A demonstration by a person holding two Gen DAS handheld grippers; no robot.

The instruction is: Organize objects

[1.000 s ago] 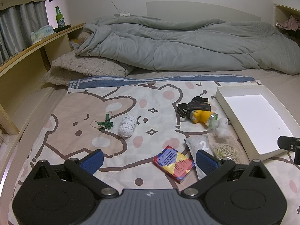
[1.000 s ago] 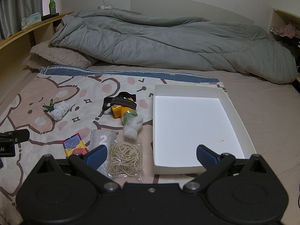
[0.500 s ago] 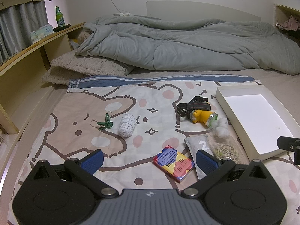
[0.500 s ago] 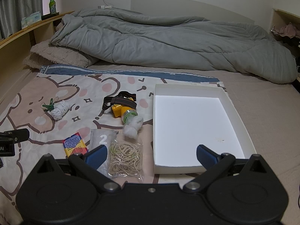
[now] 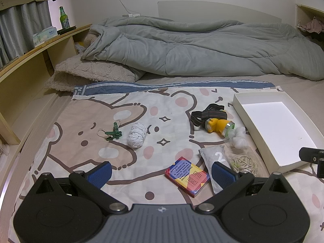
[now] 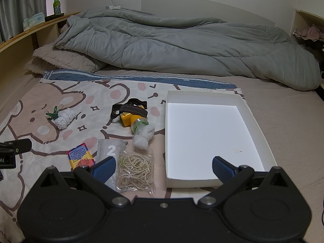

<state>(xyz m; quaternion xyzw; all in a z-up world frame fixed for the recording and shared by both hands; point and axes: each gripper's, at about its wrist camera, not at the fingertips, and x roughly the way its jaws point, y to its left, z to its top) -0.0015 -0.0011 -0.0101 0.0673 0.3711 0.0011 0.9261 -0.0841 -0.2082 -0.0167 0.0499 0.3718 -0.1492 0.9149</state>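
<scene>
Several small items lie on a bear-print sheet (image 5: pixel 113 109). An empty white tray (image 6: pixel 249 121) (image 5: pixel 243 106) sits to their right. Left of it are a yellow headlamp (image 5: pixel 217 124) (image 6: pixel 131 118), a cotton wad (image 5: pixel 240 137) (image 6: pixel 142 136), a bag of rubber bands (image 6: pixel 134 168) (image 5: pixel 243 162), a grey pouch marked 2 (image 5: pixel 214 156) (image 6: pixel 110 148), a colourful card box (image 5: pixel 187 173) (image 6: pixel 81 157), a white yarn ball (image 5: pixel 136 134) (image 6: pixel 65 118) and green clips (image 5: pixel 113 133) (image 6: pixel 53 115). My left gripper (image 5: pixel 162 172) is open near the card box. My right gripper (image 6: pixel 164 168) is open over the tray's near-left corner.
A rumpled grey duvet (image 5: pixel 198 48) and a beige fleece blanket (image 5: pixel 89 75) fill the far half of the bed. A wooden shelf (image 5: pixel 40 48) along the left holds a green bottle (image 5: pixel 63 20) and a tissue pack (image 5: pixel 43 35). Bare mattress (image 6: pixel 293 121) lies right of the tray.
</scene>
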